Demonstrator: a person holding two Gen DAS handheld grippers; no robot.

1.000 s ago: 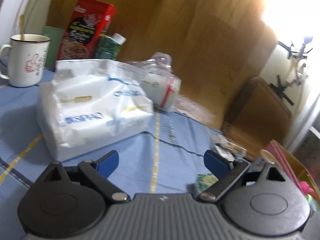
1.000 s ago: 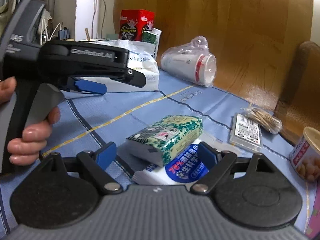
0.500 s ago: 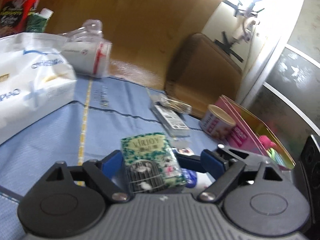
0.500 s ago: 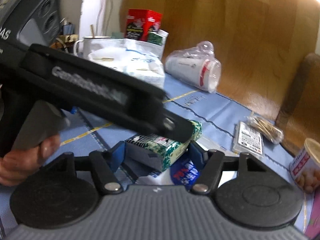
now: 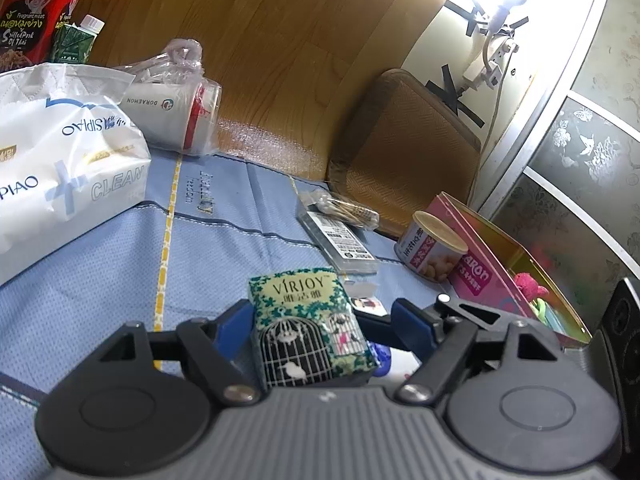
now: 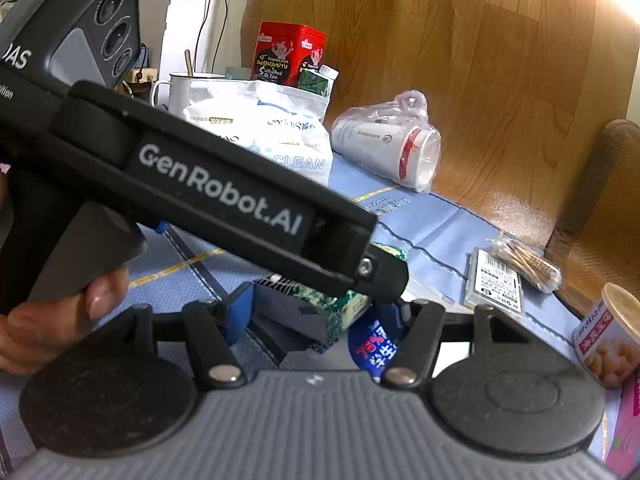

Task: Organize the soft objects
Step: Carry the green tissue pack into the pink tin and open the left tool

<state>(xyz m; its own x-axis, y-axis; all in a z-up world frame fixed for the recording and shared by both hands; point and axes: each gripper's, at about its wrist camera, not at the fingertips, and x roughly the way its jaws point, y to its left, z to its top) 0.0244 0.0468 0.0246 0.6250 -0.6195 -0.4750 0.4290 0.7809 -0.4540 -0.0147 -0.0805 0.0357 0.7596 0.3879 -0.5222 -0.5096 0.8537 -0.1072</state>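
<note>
A green VIRJOY tissue pack (image 5: 308,320) lies on the blue tablecloth (image 5: 200,248), partly on top of a blue-and-white wipes pack (image 6: 372,346). My left gripper (image 5: 324,324) straddles the green pack. Its jaws are closing: the left pad is at the pack's side and the right pad stands a little off it. My right gripper (image 6: 316,312) has the same pack (image 6: 344,308) between its closing jaws. Its left pad is close beside the pack's end. Its right pad is mostly hidden behind the left gripper's finger (image 6: 240,196), which crosses that view with a hand on its handle.
A big white tissue bag (image 5: 68,168), bagged paper cups (image 5: 176,112) and a red box (image 5: 36,12) stand further back. A flat packet (image 5: 340,240), a bag of toothpicks (image 5: 344,212), a can (image 5: 432,252) and a pink box (image 5: 500,280) lie to the right. A chair (image 5: 404,152) stands behind the table.
My left gripper swung right from the white tissue bag to the green pack and now straddles it. Both grippers' jaws have narrowed. The right gripper has stayed put.
</note>
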